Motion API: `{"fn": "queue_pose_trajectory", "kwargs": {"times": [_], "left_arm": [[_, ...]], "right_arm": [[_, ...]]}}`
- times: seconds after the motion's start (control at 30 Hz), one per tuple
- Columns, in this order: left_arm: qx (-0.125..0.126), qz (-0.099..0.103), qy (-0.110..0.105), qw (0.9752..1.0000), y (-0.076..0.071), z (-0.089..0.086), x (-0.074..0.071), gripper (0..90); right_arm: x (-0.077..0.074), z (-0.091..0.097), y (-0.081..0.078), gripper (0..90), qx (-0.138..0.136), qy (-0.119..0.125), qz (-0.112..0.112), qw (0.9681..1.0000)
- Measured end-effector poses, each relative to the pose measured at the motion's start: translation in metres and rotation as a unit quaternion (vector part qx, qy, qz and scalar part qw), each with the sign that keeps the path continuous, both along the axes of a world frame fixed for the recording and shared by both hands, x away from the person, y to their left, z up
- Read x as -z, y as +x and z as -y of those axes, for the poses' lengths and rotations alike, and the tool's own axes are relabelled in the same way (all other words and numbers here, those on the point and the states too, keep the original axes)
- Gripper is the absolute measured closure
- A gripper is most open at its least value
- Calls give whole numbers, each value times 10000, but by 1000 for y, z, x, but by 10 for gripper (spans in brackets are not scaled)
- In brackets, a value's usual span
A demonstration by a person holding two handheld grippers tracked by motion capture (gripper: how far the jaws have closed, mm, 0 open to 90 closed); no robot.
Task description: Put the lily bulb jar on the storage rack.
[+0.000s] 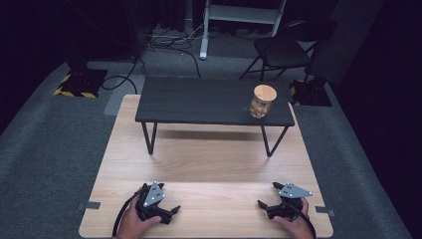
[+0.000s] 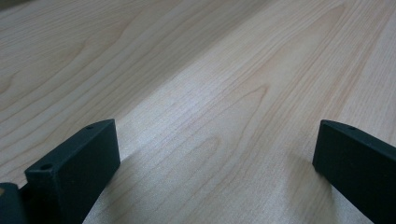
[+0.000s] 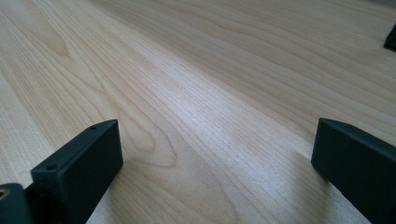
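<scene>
The cork-lidded jar (image 1: 262, 101) stood far forward on the black shelf (image 1: 199, 102), nearer the right gripper (image 1: 268, 196); both it and the left gripper (image 1: 166, 202) rested open, empty.

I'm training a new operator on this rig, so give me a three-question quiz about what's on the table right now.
1. True or false: the jar with the wooden lid stands on the black raised shelf.
2. Which end of the shelf is the jar nearer? A) the person's left B) the middle C) the person's right
3. Fill in: the jaws of the left gripper and the right gripper stand ____, with nothing but bare wooden table between them.

Key: 1 true; 2 C; 3 open. Both gripper views show wide gaps over bare wood.
</scene>
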State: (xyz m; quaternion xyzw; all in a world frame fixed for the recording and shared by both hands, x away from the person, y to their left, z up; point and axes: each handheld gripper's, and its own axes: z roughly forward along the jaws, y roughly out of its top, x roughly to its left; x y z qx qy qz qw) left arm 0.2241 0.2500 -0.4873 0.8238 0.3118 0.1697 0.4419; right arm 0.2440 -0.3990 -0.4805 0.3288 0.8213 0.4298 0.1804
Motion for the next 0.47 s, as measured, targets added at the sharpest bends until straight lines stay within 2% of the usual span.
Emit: {"fn": "queue_pose_trajectory", "kwargs": {"times": [0.47], "left_arm": [[1, 2, 0, 10000, 0, 0, 0, 6]], "right_arm": [[0, -1, -1, 0, 64, -12, -19, 10000]]}}
